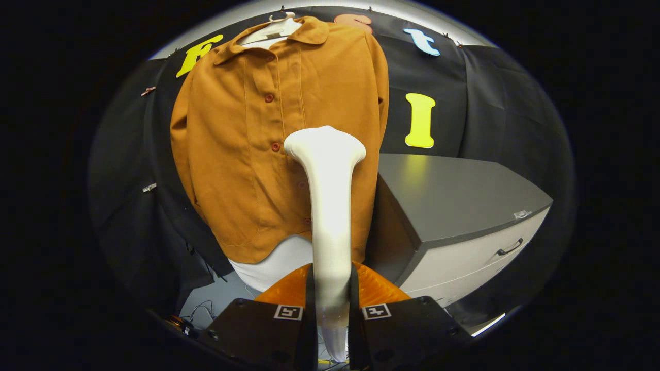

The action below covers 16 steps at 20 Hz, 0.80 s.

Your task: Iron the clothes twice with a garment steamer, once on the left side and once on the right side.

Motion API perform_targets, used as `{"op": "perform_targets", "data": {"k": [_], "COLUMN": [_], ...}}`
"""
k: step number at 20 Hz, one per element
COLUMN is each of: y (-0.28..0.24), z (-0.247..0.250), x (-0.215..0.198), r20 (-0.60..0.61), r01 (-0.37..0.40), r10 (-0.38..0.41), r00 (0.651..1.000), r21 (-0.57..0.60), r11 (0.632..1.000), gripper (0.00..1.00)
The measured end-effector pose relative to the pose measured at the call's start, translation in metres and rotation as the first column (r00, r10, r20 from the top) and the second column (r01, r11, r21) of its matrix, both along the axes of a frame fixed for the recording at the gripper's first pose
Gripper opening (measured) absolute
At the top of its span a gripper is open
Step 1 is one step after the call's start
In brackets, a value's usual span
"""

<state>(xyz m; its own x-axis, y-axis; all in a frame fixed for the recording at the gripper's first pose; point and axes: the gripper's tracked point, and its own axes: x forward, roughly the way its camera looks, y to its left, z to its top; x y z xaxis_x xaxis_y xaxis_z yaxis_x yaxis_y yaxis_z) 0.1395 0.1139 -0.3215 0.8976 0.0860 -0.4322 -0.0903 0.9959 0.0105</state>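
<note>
Fingers (310, 299) of your gripper (330, 304) clamp the handle of the white garment steamer (329, 206) from both sides — its flared head rises ahead, against the lower button placket of the rust-orange shirt (247, 144). Shirt hangs on a white hanger (276, 26), collar spread; a grey cabinet (454, 201) stands beside it.

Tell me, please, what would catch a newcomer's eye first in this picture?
First the white garment steamer, clamped between the gripper jaws and rising straight ahead with its flared head in front of the clothing. Right behind it hangs a rust-orange buttoned shirt on a white hanger against the black cloth wall. Beside the shirt, on the side away from its buttons, stands a grey cabinet with a drawer handle.
</note>
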Motion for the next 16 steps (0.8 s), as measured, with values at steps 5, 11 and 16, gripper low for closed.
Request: {"op": "perform_targets", "data": {"k": [5,11,16], "y": [0.0,0.019,0.05], "z": [0.047,0.128,0.195], "x": [-0.027,-0.054,-0.068], "r20": [0.089,0.233,0.353], "r01": [0.021,0.029,0.01], "r10": [-0.021,-0.032,-0.017], "r00": [0.996,0.972,0.936], "r21": [0.002,0.018,0.023], "r11": [1.0,0.999,1.0], "gripper": [0.27,0.27,0.27]}}
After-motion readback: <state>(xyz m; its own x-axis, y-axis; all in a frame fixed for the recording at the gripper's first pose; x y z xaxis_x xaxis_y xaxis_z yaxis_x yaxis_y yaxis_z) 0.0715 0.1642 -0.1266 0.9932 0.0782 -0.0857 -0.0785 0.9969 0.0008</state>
